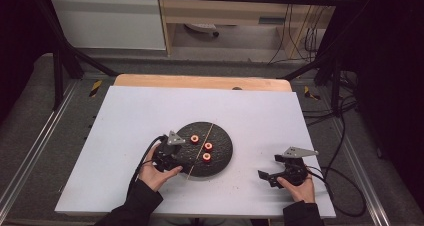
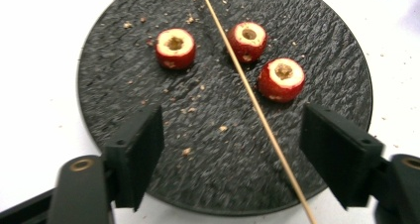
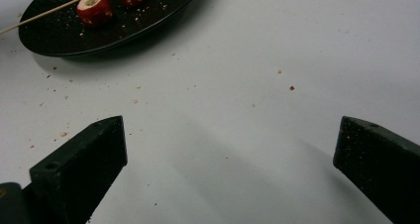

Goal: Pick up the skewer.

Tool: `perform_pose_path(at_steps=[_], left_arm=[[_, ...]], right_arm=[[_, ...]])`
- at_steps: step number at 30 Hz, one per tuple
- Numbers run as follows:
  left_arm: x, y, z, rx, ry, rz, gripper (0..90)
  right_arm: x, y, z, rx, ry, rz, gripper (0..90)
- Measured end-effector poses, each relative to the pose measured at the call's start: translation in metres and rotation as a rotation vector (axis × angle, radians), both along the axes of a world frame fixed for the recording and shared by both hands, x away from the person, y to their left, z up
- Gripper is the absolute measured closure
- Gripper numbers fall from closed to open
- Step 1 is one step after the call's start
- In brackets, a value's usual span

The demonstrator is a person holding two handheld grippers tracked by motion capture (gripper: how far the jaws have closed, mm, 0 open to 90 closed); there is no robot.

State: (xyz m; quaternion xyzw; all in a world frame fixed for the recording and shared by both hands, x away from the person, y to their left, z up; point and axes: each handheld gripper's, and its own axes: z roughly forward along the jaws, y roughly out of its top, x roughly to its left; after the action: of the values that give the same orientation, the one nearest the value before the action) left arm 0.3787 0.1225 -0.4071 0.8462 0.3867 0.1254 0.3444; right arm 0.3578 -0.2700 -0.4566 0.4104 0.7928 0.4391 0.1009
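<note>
I am looking down on the white desk (image 1: 130, 116), which is carrying a round black slate plate (image 1: 220, 158) near its middle. My left tool (image 2: 232, 140) is hovering over the plate's near edge with its jaws spread and nothing pinched between them. My right tool (image 3: 230, 159) is resting well to the right of the plate, over bare desk, its jaws spread wide and empty.

Lying across the plate from far to near is a thin wooden skewer (image 2: 247, 90), its near end overhanging the rim and passing between the left tool's jaws, closer to the right one. Three cored red fruits (image 2: 176, 48) are sitting on the far half of the plate, cut faces up: one left of the skewer, one touching it from the right, one just beyond that. Crumbs (image 2: 187, 151) are scattered over the slate and the desk.

I am judging this as the reach for the skewer, before any threading. The next move is calling for me to lower the left tool, centre the stick between the pads and press them together without rolling it off the rim.
</note>
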Motion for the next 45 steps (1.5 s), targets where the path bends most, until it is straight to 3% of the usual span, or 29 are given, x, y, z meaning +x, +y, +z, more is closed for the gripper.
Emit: perform_pose_path(at_steps=[8,10,14,28,45], left_arm=[[0.004,-0.018,-0.006,0.036,0.069,-0.006,40.6],[0.005,-0.021,-0.007,0.043,0.087,0.004,46.9],[0.006,-0.025,-0.008,0.059,0.109,0.019,51.5],[0.005,-0.039,-0.012,0.109,0.139,0.061,66.8],[0.001,-0.042,-0.011,0.124,0.15,0.13,80.5]], right_arm=[[0.0,0.0,0.0,0.002,0.0,0.001,0.9],[0.0,0.0,0.0,0.001,0.004,0.003,0.9],[0.0,0.0,0.0,0.001,0.004,0.003,0.9],[0.0,0.001,-0.001,0.004,0.006,0.006,0.9],[0.001,0.001,-0.001,0.003,0.009,0.011,0.9]])
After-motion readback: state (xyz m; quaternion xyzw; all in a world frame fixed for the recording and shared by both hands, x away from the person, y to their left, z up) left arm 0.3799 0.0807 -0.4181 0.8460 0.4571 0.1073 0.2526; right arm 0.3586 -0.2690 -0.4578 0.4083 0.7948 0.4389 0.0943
